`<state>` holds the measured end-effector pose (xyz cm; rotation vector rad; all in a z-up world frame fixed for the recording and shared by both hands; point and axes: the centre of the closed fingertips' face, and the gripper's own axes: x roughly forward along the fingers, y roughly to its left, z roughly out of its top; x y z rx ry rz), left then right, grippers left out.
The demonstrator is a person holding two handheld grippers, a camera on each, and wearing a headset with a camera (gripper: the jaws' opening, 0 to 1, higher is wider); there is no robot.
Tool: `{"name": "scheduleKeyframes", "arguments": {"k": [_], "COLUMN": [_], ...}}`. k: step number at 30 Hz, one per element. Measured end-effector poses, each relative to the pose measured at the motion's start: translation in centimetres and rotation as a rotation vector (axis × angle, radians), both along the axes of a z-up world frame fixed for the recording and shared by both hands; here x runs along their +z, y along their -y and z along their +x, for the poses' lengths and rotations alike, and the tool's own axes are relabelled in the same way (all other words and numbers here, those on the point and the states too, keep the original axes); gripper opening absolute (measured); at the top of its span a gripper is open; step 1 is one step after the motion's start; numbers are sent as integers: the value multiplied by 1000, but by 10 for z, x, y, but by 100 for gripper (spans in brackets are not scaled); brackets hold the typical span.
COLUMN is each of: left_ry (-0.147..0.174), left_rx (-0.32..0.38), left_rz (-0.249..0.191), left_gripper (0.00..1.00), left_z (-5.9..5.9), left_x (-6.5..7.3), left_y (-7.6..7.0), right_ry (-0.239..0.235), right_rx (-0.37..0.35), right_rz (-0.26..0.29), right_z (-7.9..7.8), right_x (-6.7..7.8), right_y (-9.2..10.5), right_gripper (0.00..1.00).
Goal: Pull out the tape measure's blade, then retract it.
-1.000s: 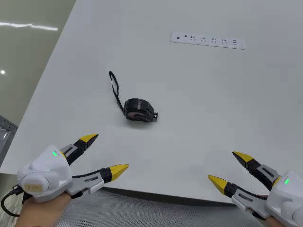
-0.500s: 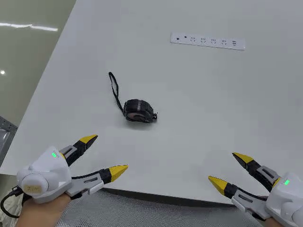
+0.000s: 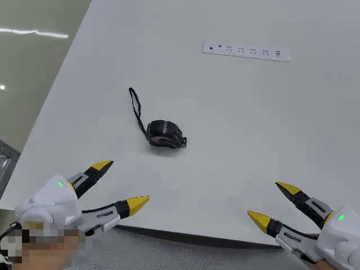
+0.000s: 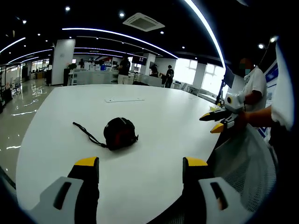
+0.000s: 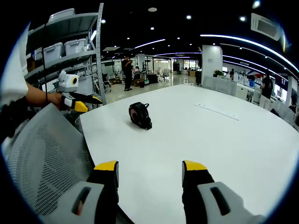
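Near the front edge of the table [image 3: 236, 112], both grippers hang just above the top with nothing in them. The left gripper [image 3: 122, 183] has its jaws wide apart, and so does the right gripper [image 3: 271, 201]. The tape [image 3: 165, 134] lies flat on the table, closer to the left edge than the right and well in from the front edge. Its strap [image 3: 135, 107] trails away toward the far left. A power strip [image 3: 246, 50] lies far off, toward the back edge.

I think the job has not started yet. The blade looks all the way inside the case, and no gripper touches the tape. This is the reach, the very first step.

Next, both grippers need to go forward to the tape. One should hold the case so it cannot slide. The other must pinch the small tip of the blade. A little nub sticks out on the side of the case toward the right edge. That may be the tip, but it is too small to be sure.

Since a second ago, almost nothing has changed. The tape has stayed in its spot. The left gripper has sunk a tiny bit toward the front edge, and the right one has held its place.
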<state>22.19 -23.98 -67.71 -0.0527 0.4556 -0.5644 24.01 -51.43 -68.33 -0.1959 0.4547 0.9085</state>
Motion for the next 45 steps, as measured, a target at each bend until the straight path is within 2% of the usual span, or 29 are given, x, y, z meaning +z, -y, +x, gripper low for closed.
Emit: {"name": "scheduleKeyframes", "arguments": {"k": [7, 19, 25, 38, 45], "left_ry": [-15, -27, -39, -55, -55], "left_rx": [-46, -105, -131, -193, -209], "left_rz": [48, 65, 52, 84, 85], "left_gripper": [70, 70, 71, 71, 71], "left_z": [3, 17, 25, 37, 44], "left_x": [-6, -7, -9, -15, -15], "left_y": [-1, 1, 2, 9, 11], "right_ry": [3, 2, -6, -22, -25], "right_rx": [48, 89, 104, 154, 169], "right_rz": [19, 6, 5, 27, 35], "right_z": [2, 16, 24, 36, 44], "right_x": [1, -3, -5, -12, -14], "right_y": [-7, -14, -19, -29, -35], "right_gripper": [54, 53, 52, 52, 51]}}
